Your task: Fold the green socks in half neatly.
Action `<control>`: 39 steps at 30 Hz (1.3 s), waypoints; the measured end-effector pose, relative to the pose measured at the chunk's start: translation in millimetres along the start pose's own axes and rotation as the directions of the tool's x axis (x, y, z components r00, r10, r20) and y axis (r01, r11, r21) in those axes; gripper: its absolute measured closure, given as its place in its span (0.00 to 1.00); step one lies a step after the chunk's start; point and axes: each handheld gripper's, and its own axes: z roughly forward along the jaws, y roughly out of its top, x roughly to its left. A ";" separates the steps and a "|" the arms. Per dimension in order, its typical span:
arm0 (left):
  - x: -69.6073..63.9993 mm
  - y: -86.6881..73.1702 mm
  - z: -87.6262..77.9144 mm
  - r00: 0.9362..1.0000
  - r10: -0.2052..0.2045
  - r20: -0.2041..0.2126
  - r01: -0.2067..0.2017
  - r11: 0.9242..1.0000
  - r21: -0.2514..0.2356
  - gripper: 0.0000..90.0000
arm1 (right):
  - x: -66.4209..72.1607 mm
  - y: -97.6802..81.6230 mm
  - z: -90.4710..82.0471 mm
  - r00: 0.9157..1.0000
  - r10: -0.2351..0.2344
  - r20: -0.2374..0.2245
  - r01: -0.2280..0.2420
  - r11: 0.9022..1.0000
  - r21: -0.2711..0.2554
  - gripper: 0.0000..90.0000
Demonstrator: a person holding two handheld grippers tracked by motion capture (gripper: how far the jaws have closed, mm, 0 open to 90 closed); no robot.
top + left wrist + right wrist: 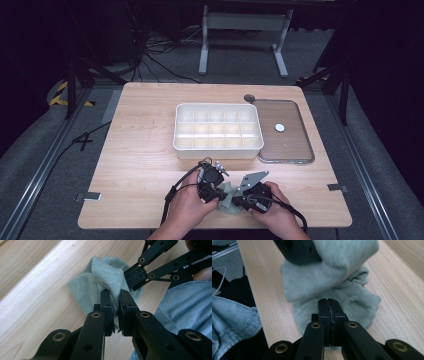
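Both hands sit low on the worktop (150,150), sock (227,196) between them. Left gripper (114,305) jaws pinch a sock fold. Right gripper (328,306) jaws are pressed together, touching the sock.

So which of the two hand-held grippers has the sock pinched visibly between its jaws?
The left hand-held gripper: grey sock fabric sits sandwiched between its jaws. The right hand-held gripper has its jaws shut flush together, with the sock lying just beyond the tips.
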 end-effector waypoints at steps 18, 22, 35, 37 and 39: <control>-1.1 1.2 -2.3 0.995 0.019 0.102 -0.012 0.998 -0.066 0.60 | -14.8 -16.6 -52.7 0.991 0.096 0.098 -0.091 0.994 -0.054 0.97; -3.1 -0.1 9.3 0.999 0.037 0.013 -0.037 0.999 0.018 0.60 | -13.8 -15.7 -59.9 0.989 0.108 0.097 -0.102 0.993 -0.066 0.97; -5.4 1.4 6.2 0.993 0.046 0.110 -0.040 0.998 -0.049 0.97 | -6.4 -20.2 -20.2 0.996 0.094 0.004 -0.094 0.995 0.035 0.99; -7.9 3.5 5.0 0.992 0.056 0.114 -0.050 0.997 -0.059 0.97 | -5.3 -19.9 -17.1 0.996 0.092 0.002 -0.092 0.995 0.032 0.99; -8.5 4.0 4.8 0.991 0.059 0.121 -0.052 0.997 -0.059 0.97 | -4.5 -19.2 -16.5 0.996 0.091 0.003 -0.091 0.995 0.032 0.99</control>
